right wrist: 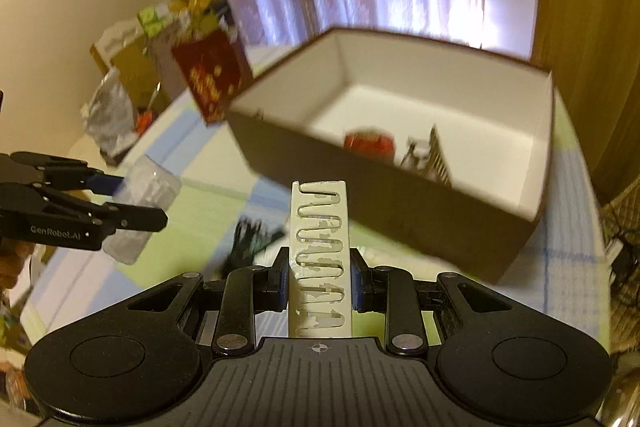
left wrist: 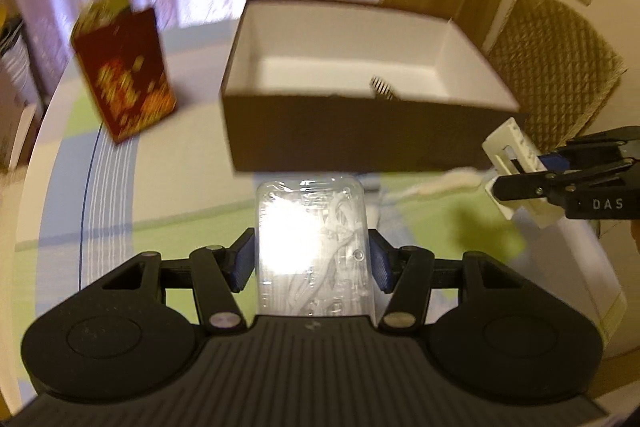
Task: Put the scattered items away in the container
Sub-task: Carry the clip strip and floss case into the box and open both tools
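A clear plastic packet (left wrist: 312,211) with white parts inside sits between blue pads, my left gripper (left wrist: 312,265) shut on it, just short of the near wall of the brown box (left wrist: 360,135). The box is white inside and holds a small striped item (left wrist: 382,89). My right gripper (right wrist: 320,283) is shut on a white plastic strip (right wrist: 320,219) with a winding slot, held upright before the box (right wrist: 400,211). Inside lie a red item (right wrist: 368,143) and a striped item (right wrist: 438,159). Each gripper shows in the other view: the right gripper (left wrist: 520,173), the left gripper (right wrist: 140,201).
A red patterned gift bag (left wrist: 124,75) stands left of the box. A black item (right wrist: 252,239) lies blurred on the green-and-blue tablecloth between the grippers. A wicker chair (left wrist: 552,67) is at the right, and bags and clutter (right wrist: 116,115) beyond the table's left edge.
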`<state>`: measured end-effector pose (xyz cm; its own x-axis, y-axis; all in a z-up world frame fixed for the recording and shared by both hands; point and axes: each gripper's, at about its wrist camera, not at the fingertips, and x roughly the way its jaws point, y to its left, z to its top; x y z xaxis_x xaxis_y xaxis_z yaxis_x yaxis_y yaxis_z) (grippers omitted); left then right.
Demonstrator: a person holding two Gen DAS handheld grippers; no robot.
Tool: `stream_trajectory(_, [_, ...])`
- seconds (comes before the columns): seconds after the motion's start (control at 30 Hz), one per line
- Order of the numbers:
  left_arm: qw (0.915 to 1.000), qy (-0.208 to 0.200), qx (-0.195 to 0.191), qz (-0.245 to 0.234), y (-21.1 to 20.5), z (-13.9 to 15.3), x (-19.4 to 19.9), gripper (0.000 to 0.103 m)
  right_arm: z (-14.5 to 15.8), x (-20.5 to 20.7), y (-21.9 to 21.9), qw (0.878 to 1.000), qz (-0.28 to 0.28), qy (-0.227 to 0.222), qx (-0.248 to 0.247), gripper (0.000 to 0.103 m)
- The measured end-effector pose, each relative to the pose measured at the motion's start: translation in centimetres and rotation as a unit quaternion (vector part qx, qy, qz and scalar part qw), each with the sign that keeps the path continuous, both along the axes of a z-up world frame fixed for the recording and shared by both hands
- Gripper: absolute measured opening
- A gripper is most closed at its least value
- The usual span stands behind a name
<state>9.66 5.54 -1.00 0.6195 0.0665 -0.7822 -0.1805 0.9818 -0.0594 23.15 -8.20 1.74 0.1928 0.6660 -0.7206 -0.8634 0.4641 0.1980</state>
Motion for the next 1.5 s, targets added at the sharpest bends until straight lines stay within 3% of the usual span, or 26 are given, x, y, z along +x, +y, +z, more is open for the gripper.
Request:
stream_trajectory(0.27, [0.9975,-0.049,0.021,-0.047,0.5,4.1,7.1,0.052,3.4,5.8,1.7,0.998,-0.032,-0.039,0.036,0.031])
stream_trajectory(0.5, [0.9963,-0.05,0.01,-0.069,1.1,5.0,14.8,0.052,2.8,11.7,4.8,0.997,-0.067,-0.039,0.023,0.031])
stream_trajectory(0.93, [0.9974,0.03,0.004,-0.065,2.7,-1.3,27.6,0.052,-2.6,20.6,10.0,0.993,-0.113,0.006,-0.046,0.031])
stream_trajectory(1.3, [0.9951,0.075,-0.014,-0.064,2.7,-6.4,33.0,0.052,-6.2,23.6,12.6,0.988,-0.112,0.019,-0.108,0.031])
stream_trajectory(1.5, [0.9938,0.089,-0.016,-0.064,2.7,-8.0,34.9,0.052,-7.4,24.0,12.5,0.987,-0.114,0.02,-0.114,0.031])
